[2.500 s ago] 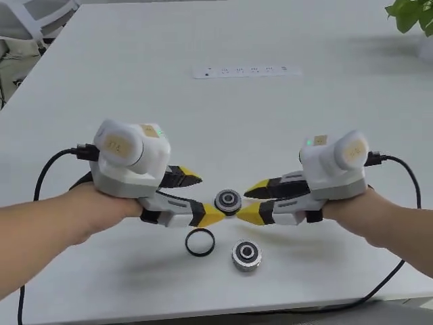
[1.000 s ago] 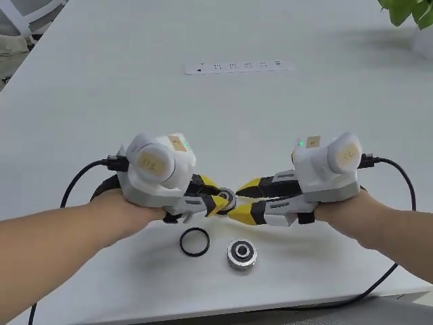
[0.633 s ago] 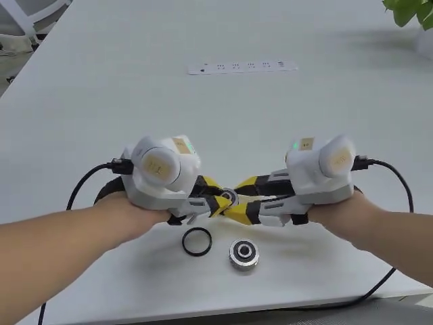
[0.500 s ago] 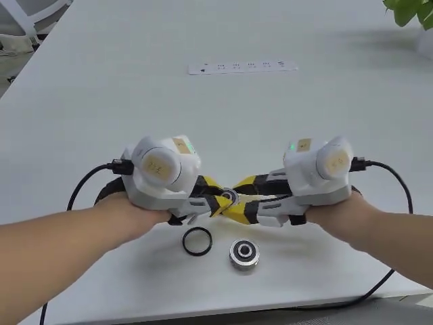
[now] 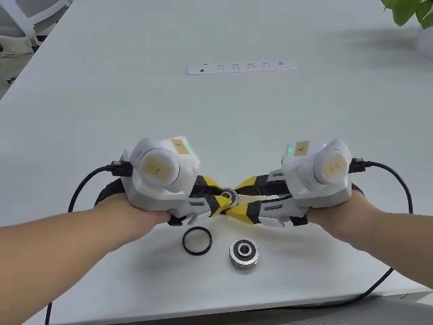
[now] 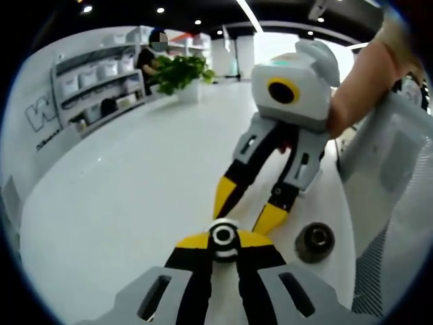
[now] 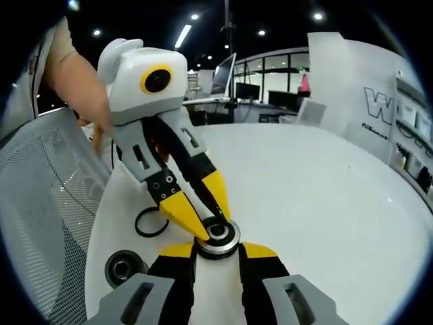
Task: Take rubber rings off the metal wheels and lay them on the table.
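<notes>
A metal wheel (image 5: 229, 197) with a dark rubber ring around it hangs just above the table between both grippers. My right gripper (image 7: 218, 249) is shut across the wheel (image 7: 218, 233). The left gripper (image 7: 206, 220) comes in from the upper left and pinches the wheel's rim. In the left gripper view, my left gripper (image 6: 223, 238) holds the wheel (image 6: 223, 234) at its tips, facing the right gripper (image 6: 247, 210). In the head view, the left gripper (image 5: 220, 201) and right gripper (image 5: 237, 203) meet tip to tip. A loose black ring (image 5: 197, 241) and a bare wheel (image 5: 243, 252) lie below them.
The white table (image 5: 135, 88) stretches far ahead, with a white power strip (image 5: 241, 67) near the back. A green plant (image 5: 406, 10) stands at the far right corner. The table's front edge runs close behind the bare wheel. Black cables trail from both grippers.
The left gripper has rolled over and shut on the wheel's rim. Both grippers have drawn closer together. In the last half second the right gripper has rolled slightly.
</notes>
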Demonstrator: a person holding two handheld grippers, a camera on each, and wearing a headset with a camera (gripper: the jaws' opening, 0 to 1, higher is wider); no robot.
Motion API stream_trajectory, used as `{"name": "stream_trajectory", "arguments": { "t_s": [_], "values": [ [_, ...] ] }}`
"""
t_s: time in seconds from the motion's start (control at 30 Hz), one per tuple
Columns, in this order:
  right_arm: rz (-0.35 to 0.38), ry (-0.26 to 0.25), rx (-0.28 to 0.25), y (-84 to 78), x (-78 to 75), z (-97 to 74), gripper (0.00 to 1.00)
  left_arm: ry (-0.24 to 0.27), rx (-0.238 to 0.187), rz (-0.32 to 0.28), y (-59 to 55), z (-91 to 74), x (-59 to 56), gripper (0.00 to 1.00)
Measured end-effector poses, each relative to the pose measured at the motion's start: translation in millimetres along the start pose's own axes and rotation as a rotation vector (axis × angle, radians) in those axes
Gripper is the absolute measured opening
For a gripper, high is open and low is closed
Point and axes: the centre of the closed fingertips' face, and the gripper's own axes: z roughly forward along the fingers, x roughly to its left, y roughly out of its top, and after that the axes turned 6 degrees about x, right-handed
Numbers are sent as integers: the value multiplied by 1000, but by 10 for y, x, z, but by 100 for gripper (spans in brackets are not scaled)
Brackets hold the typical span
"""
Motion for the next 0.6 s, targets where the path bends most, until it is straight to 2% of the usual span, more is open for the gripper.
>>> {"name": "stream_trajectory", "arguments": {
  "t_s": [0.6],
  "values": [
    [31, 4, 2, -35, -11, -36, 19, 1, -1, -9, -1, 1, -2, 14]
  ]
}}
